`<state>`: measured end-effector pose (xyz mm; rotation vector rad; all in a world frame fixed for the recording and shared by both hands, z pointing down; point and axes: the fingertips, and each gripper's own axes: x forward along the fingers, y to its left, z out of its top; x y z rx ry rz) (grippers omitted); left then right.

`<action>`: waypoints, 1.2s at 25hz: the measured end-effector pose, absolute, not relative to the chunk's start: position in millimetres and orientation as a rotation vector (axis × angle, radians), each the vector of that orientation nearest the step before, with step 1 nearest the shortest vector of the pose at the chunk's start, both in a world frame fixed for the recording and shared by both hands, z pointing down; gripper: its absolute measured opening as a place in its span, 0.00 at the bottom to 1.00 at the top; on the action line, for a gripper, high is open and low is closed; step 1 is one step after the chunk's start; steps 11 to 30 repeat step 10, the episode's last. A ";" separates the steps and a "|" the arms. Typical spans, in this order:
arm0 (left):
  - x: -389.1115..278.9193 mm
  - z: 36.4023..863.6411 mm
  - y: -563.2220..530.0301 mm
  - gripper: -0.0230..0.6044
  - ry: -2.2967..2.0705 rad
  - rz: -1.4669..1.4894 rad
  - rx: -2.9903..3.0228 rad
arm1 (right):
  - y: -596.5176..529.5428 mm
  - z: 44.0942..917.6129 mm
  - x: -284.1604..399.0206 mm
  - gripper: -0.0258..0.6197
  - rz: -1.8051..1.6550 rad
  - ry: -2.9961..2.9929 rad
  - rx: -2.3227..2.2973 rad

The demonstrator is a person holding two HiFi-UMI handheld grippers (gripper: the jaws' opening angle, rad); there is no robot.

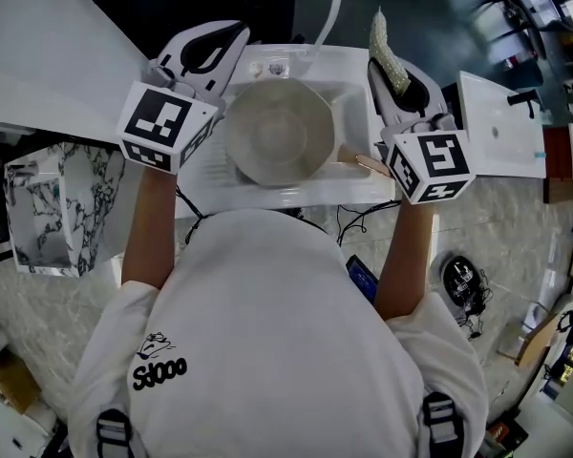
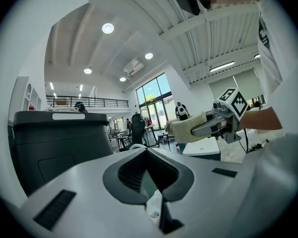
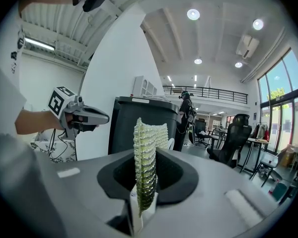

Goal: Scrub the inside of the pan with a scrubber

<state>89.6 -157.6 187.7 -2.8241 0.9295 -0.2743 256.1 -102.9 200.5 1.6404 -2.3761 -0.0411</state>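
The shirt is seen nearest, below the pan. Left of it the left gripper is closed, empty; right, the scrubber is clamped by the right gripper. Flat contact inside is advised.

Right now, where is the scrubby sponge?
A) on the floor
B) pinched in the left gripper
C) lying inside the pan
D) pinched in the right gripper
D: the right gripper has its jaws shut on the scrubber, which stands up between them, and the pan has nothing in it.
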 end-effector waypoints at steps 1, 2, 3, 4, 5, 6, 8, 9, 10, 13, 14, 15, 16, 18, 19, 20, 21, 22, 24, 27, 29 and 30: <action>90.6 189.6 -157.4 0.04 0.926 -0.279 -2.828 | -103.2 201.0 256.3 0.15 -0.041 -2.375 1.638; 91.0 191.5 -157.1 0.04 0.924 -0.284 -2.832 | -103.5 201.5 256.2 0.15 -0.041 -2.373 1.635; 90.8 193.5 -156.7 0.04 0.923 -0.289 -2.835 | -103.8 201.9 255.8 0.15 -0.041 -2.372 1.633; 90.0 195.5 -156.4 0.04 0.923 -0.293 -2.838 | -104.0 202.3 255.2 0.15 -0.040 -2.372 1.631; 89.2 197.3 -156.2 0.04 0.924 -0.296 -2.840 | -104.1 202.7 254.5 0.15 -0.040 -2.371 1.629; 88.7 198.7 -156.1 0.04 0.925 -0.299 -2.843 | -104.0 202.9 254.1 0.15 -0.041 -2.370 1.628; 88.8 200.4 -156.0 0.04 0.925 -0.302 -2.846 | -103.8 203.0 253.9 0.15 -0.044 -2.370 1.624; 89.1 201.0 -156.1 0.04 0.925 -0.304 -2.846 | -103.8 202.9 254.0 0.15 -0.046 -2.370 1.622; 89.5 201.5 -156.2 0.04 0.925 -0.306 -2.847 | -103.7 202.9 254.2 0.15 -0.048 -2.371 1.620; 89.5 201.5 -156.2 0.04 0.925 -0.306 -2.847 | -103.7 202.9 254.2 0.15 -0.048 -2.371 1.620; 89.5 201.5 -156.2 0.04 0.925 -0.306 -2.847 | -103.7 202.9 254.2 0.15 -0.048 -2.371 1.620; 89.5 201.5 -156.2 0.04 0.925 -0.306 -2.847 | -103.7 202.9 254.2 0.15 -0.048 -2.371 1.620; 89.5 201.5 -156.2 0.04 0.925 -0.306 -2.847 | -103.7 202.9 254.2 0.15 -0.048 -2.371 1.620; 89.5 201.5 -156.2 0.04 0.925 -0.306 -2.847 | -103.7 202.9 254.2 0.15 -0.048 -2.371 1.620; 89.5 201.5 -156.2 0.04 0.925 -0.306 -2.847 | -103.7 202.9 254.2 0.15 -0.048 -2.371 1.620; 89.5 201.5 -156.2 0.04 0.925 -0.306 -2.847 | -103.7 202.9 254.2 0.15 -0.048 -2.371 1.620; 89.5 201.5 -156.2 0.04 0.925 -0.306 -2.847 | -103.7 202.9 254.2 0.15 -0.048 -2.371 1.620; 89.5 201.5 -156.2 0.04 0.925 -0.306 -2.847 | -103.7 202.9 254.2 0.15 -0.048 -2.371 1.620; 89.5 201.5 -156.2 0.04 0.925 -0.306 -2.847 | -103.7 202.9 254.2 0.15 -0.048 -2.371 1.620; 89.5 201.5 -156.2 0.04 0.925 -0.306 -2.847 | -103.7 202.9 254.2 0.15 -0.048 -2.371 1.620; 89.5 201.5 -156.2 0.04 0.925 -0.306 -2.847 | -103.7 202.9 254.2 0.15 -0.048 -2.371 1.620; 89.5 201.5 -156.2 0.04 0.925 -0.306 -2.847 | -103.7 202.9 254.2 0.15 -0.048 -2.371 1.620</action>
